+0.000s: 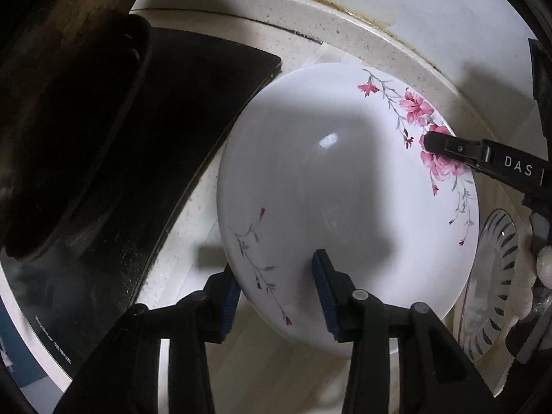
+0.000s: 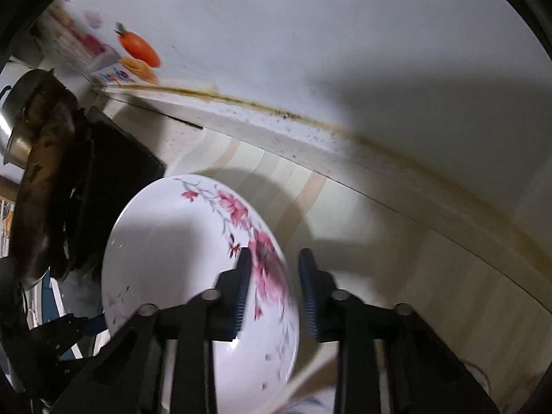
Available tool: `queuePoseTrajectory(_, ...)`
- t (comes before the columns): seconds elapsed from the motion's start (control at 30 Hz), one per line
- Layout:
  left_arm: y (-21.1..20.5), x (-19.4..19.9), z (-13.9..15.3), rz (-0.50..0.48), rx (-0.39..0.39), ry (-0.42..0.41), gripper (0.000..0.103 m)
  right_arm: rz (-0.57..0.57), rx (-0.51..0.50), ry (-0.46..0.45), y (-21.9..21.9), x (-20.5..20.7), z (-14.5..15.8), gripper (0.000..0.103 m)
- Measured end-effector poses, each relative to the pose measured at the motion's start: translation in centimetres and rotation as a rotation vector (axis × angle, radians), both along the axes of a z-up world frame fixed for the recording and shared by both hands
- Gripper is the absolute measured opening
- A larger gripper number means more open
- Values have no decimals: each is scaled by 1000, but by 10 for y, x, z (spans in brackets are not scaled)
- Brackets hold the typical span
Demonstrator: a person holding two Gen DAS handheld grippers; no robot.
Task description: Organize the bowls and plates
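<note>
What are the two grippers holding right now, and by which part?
Both straddle the rim of the floral plate: left gripper at the near edge, right gripper at the flowered edge; firm closure unclear.

home kitchen | black stove (image 1: 193, 110) | worn wok (image 2: 41, 172) | speckled countertop (image 1: 310, 31)

Left gripper (image 1: 276, 293) shows black angular linkage arms, round grey pivot pins and ribbed blue pads (image 1: 324, 293); right gripper (image 2: 272, 293) matches, black links, grey pins, blue ridged pads (image 2: 308, 296); seen side-on, its black finger carries white letters "DAS"
</note>
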State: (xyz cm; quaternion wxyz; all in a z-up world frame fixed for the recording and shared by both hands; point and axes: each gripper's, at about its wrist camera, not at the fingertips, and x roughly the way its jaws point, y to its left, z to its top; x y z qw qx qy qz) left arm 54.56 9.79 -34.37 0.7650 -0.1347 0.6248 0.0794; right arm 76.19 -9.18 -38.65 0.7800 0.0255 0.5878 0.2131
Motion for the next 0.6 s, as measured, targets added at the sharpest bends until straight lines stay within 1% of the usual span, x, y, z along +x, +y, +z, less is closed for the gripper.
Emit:
queuePoseTrajectory(0.17,-1,-10,4,-2,5,-16,38,-9,9,1,-3,0,-2,22)
queuePoseTrajectory(0.33,-6,-23,18,-18,1,-41,38,-25,20,7,-10,-17,6,21)
queuePoseTrajectory(0.5,-13,-51,42,-54,-15,-65,38,-61,35,-10,-28,-46,27,21)
queuePoseTrajectory(0.6,-16,-52,54,-83,-20,-78,38,-87,45,-18,-38,-63,41,21)
